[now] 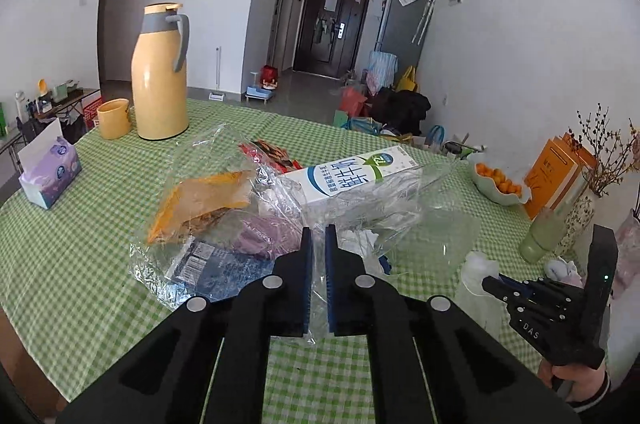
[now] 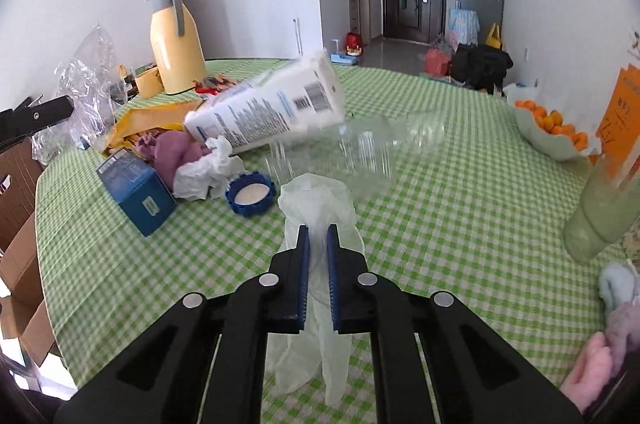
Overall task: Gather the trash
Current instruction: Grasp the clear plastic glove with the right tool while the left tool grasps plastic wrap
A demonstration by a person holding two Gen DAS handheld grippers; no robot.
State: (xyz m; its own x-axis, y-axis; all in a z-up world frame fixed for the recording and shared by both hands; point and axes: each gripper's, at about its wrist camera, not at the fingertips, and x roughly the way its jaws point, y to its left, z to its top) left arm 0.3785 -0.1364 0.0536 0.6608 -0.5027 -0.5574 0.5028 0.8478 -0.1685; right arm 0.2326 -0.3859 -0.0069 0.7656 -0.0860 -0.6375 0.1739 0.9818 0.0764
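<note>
My left gripper point(image 1: 319, 234) is shut on the edge of a clear plastic bag point(image 1: 224, 207) and holds it up above the green checked table point(image 1: 80, 256). Through the bag I see an orange wrapper point(image 1: 200, 199), a blue box point(image 1: 224, 264) and a milk carton point(image 1: 352, 171). My right gripper point(image 2: 318, 234) is shut on a pale disposable glove point(image 2: 316, 203) that hangs down between its pads. Ahead of it lie the milk carton point(image 2: 272, 111), a blue box point(image 2: 136, 191), crumpled tissue point(image 2: 208, 171), a blue lid point(image 2: 251, 193) and a clear plastic bottle point(image 2: 360, 147).
A yellow thermos point(image 1: 160, 75) and yellow cup point(image 1: 114, 117) stand at the far left, a tissue box point(image 1: 50, 171) at the left edge. A bowl of oranges point(image 2: 548, 131), an orange box point(image 2: 618, 111) and a green bottle point(image 2: 600, 216) stand on the right.
</note>
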